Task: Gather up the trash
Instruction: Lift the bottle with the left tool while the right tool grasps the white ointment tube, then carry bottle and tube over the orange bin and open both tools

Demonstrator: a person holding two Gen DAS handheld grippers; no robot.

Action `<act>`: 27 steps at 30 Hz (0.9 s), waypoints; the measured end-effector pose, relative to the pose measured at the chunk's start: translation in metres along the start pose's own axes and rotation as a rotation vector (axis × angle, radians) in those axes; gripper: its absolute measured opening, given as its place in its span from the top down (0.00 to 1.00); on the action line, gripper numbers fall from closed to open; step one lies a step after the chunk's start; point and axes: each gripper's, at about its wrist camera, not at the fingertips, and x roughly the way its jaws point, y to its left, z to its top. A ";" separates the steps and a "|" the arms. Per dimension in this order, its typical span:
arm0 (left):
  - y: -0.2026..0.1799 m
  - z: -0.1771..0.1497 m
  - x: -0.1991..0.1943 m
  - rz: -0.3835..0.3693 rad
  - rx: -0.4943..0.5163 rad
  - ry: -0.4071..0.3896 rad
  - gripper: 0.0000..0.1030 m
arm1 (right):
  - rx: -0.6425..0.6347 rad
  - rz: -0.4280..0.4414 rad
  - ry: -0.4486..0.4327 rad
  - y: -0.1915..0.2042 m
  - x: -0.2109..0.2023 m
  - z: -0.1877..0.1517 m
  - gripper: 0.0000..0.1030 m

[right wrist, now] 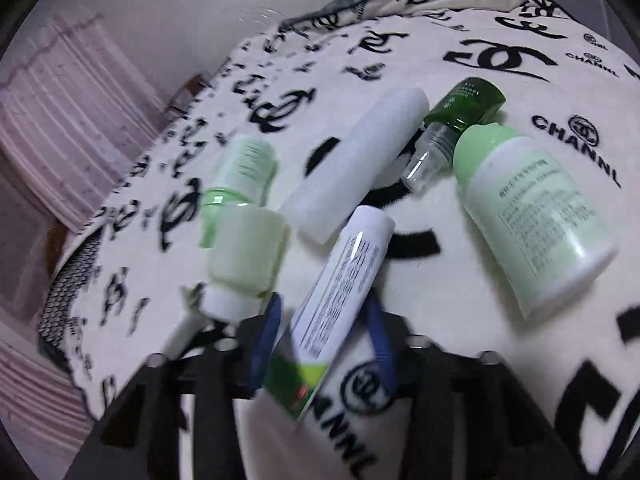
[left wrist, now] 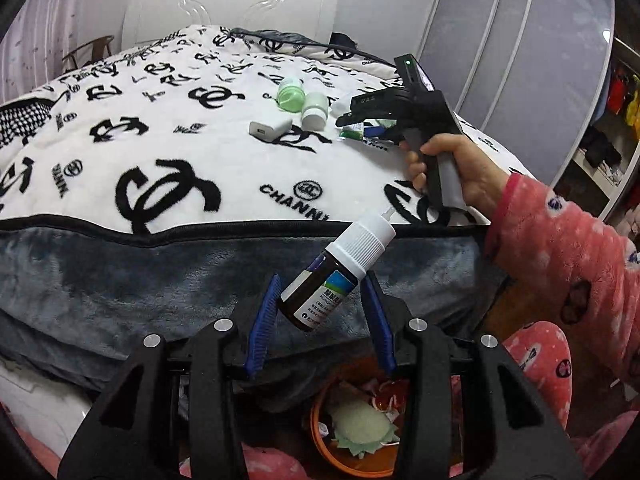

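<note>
My left gripper point(left wrist: 318, 312) holds a small brown dropper bottle point(left wrist: 324, 286) with a white cap, tilted, its blue fingers point(left wrist: 262, 320) set wide and only the left one clearly touching it, above an orange trash bin point(left wrist: 320, 432). My right gripper point(right wrist: 320, 340) is over the bed with its blue fingers either side of a white and green tube point(right wrist: 336, 292); it also shows in the left wrist view point(left wrist: 360, 124). Around it lie a pale green bottle point(right wrist: 532, 216), a dark green spray bottle point(right wrist: 460, 108), a white foam cylinder point(right wrist: 356, 164) and two small green-white bottles point(right wrist: 244, 248).
The bed carries a white blanket with black logos point(left wrist: 160, 140) over a grey blanket point(left wrist: 140, 276). A white charger block point(left wrist: 270, 128) lies on it. The bin holds paper scraps. A wardrobe point(left wrist: 520, 60) stands on the right, a wooden chair point(left wrist: 86, 54) far left.
</note>
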 end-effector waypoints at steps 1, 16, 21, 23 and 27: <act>0.000 -0.001 0.002 -0.002 -0.001 0.003 0.60 | -0.008 -0.012 0.002 0.001 0.002 0.000 0.67; -0.025 -0.013 -0.009 -0.035 0.019 0.000 0.60 | -0.258 -0.070 -0.149 0.042 -0.126 -0.065 0.80; -0.045 -0.035 -0.004 -0.064 0.041 0.041 0.60 | -0.370 -0.047 -0.141 0.046 -0.188 -0.135 0.80; -0.051 -0.047 0.004 -0.072 0.049 0.077 0.60 | -0.398 -0.049 -0.124 0.043 -0.200 -0.164 0.80; -0.062 -0.082 0.032 -0.080 0.053 0.188 0.60 | -0.425 -0.070 -0.036 0.022 -0.209 -0.240 0.80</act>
